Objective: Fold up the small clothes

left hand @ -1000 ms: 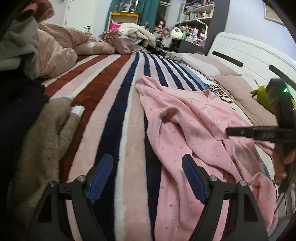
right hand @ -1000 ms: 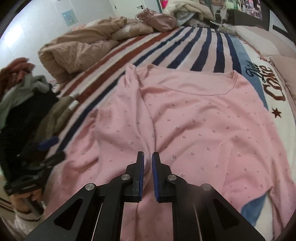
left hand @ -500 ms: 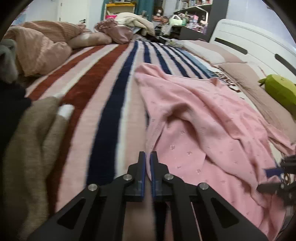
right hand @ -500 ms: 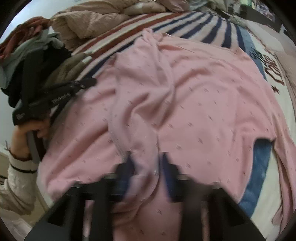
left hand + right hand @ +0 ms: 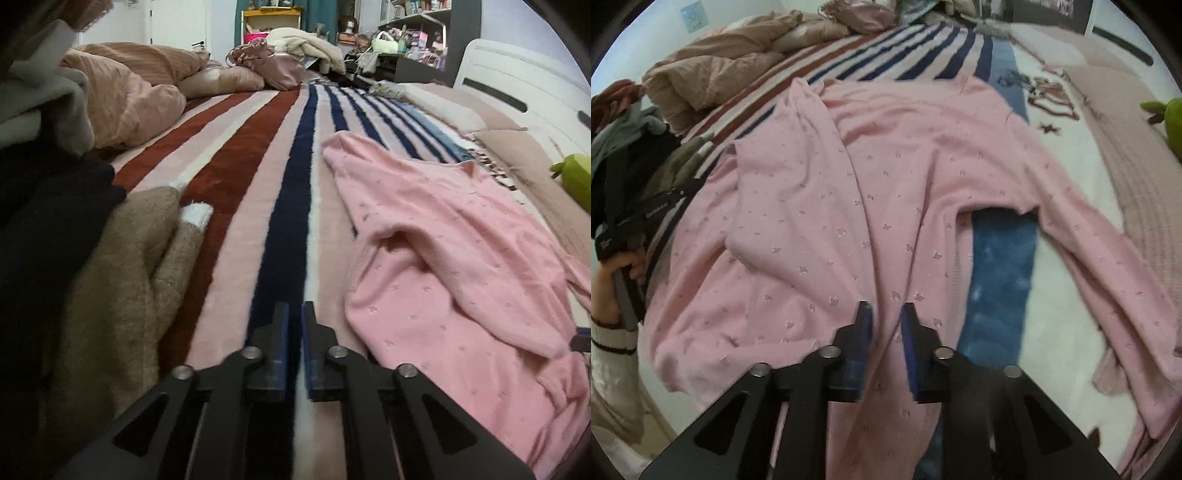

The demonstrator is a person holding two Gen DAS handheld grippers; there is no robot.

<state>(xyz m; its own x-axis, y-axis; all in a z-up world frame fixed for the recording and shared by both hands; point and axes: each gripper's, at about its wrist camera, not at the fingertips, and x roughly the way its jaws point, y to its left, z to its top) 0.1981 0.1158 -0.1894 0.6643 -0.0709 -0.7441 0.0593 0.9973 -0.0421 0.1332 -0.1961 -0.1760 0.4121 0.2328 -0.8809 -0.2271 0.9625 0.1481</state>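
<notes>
Left tongs (image 5: 294, 314) nearly closed, empty; right tongs (image 5: 885, 314) seemingly (blurred) pinching pink top (image 5: 886, 192).

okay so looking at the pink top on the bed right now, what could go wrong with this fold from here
The pink top lies bunched, with a thick ridge down its left half; folding over it may lock in creases. The right gripper has fabric between its fingers, which stand slightly apart, so the cloth may slip out. The left gripper is nearly closed over the striped blanket, beside the top, so it may pinch blanket instead.
</notes>
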